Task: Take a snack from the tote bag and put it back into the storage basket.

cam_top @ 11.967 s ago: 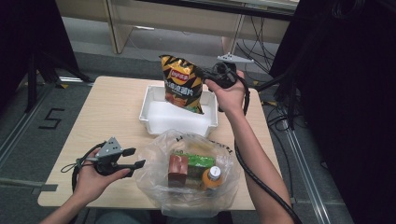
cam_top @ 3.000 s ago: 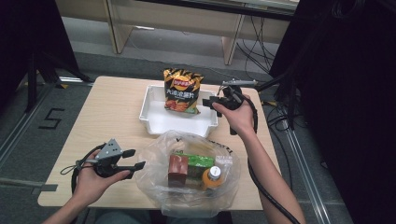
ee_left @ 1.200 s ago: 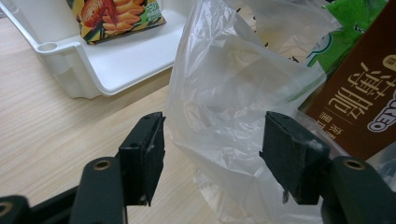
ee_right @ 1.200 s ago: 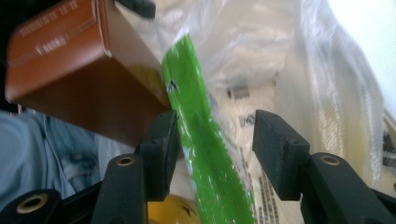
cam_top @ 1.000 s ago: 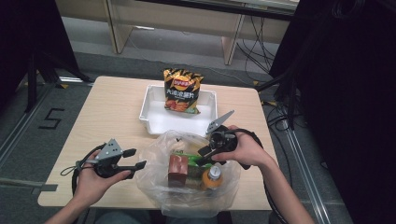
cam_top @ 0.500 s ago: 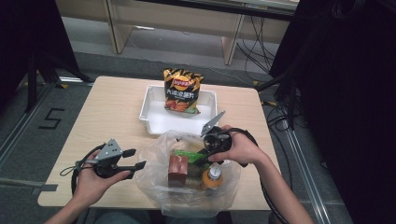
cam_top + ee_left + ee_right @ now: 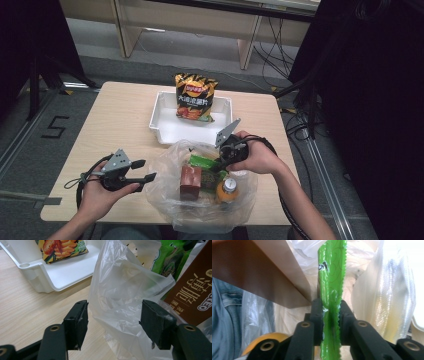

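A clear plastic bag [image 7: 200,200] sits at the table's near edge with a brown carton [image 7: 190,182], a green snack packet [image 7: 202,163] and an orange-capped bottle [image 7: 227,189] inside. My right gripper [image 7: 226,156] reaches into the bag from the right; its jaws have just been closing and are shut on the green packet [image 7: 331,290], whose crimped edge is pinched between the pads. My left gripper [image 7: 145,172] rests low on the table left of the bag, open, with bag film [image 7: 120,302] lying loosely between its jaws. A chip bag [image 7: 195,96] leans in the white tray [image 7: 165,127].
The white tray stands just behind the plastic bag, its near corner [image 7: 25,266] close to my left gripper. Bare wooden tabletop [image 7: 120,115] lies to the left. A person's denim leg [image 7: 224,322] shows through the bag film. Cables trail off the right edge.
My right gripper moved slightly left and down into the bag and closed on the green packet. The left hand stayed still.
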Demonstrator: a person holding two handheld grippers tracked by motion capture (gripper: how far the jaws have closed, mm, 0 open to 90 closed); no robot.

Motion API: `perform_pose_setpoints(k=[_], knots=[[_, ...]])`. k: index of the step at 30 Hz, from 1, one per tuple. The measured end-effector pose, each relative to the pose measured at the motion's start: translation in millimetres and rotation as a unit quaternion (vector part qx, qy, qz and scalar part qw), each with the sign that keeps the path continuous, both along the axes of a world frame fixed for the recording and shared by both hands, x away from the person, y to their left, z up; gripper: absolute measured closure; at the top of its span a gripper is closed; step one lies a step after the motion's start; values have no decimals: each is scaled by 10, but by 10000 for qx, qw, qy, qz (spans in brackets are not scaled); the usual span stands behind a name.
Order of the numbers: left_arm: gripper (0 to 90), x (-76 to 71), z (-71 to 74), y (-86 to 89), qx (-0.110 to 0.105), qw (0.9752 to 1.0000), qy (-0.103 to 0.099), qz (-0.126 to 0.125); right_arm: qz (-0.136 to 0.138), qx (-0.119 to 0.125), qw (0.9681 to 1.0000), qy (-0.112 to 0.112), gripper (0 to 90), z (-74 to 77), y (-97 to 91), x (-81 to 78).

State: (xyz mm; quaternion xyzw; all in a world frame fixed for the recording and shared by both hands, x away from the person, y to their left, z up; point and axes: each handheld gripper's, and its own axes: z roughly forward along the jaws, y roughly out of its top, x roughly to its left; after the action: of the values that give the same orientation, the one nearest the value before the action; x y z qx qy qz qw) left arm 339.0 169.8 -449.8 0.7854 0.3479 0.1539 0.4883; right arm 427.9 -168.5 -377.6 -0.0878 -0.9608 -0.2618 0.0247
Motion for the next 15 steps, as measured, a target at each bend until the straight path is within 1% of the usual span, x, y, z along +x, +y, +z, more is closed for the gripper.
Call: perform_pose_setpoints(k=[1,2,3,4,5,6,7,8,9,11,12,13,14,15], knots=[[385,1,-1,1,-1,10000,3,2,17,11,10000,-83,834,3,-4,7],[385,1,-2,1,-1,10000,5,2,-116,-28,9999,5,854,18,-12,-14],[385,1,-2,0,1,10000,4,0,-98,-20,9999,-13,865,18,-17,-8],[385,1,-3,0,2,10000,4,-3,-142,-28,9999,-28,874,19,-22,-12],[385,1,-3,-1,5,10000,3,-7,-59,14,9999,-91,883,11,-25,2],[385,0,-3,-1,9,10000,1,-8,-127,2,9999,-81,888,13,-32,-5],[385,0,-3,-1,8,10000,2,-8,-155,-1,9998,-137,891,11,-37,-3],[385,0,-3,-1,4,10000,4,-2,-28,59,9999,-118,894,12,-40,4],[385,-3,-4,-2,-5,10000,20,23,-152,40,9998,-109,898,19,-48,-8],[385,-2,-5,-1,-2,10000,21,22,-68,94,9998,-182,900,24,-53,-2],[385,-3,-5,-2,-4,10000,21,23,-186,64,9996,-181,900,35,-61,-15],[385,-3,-5,-2,-2,10000,20,23,-209,69,9997,-126,900,46,-66,-27],[385,-4,-5,-2,-3,10000,18,23,-149,95,9996,-205,900,53,-71,-17],[385,-4,-5,-3,-4,10000,19,24,-210,127,9996,-168,900,72,-80,-29]])
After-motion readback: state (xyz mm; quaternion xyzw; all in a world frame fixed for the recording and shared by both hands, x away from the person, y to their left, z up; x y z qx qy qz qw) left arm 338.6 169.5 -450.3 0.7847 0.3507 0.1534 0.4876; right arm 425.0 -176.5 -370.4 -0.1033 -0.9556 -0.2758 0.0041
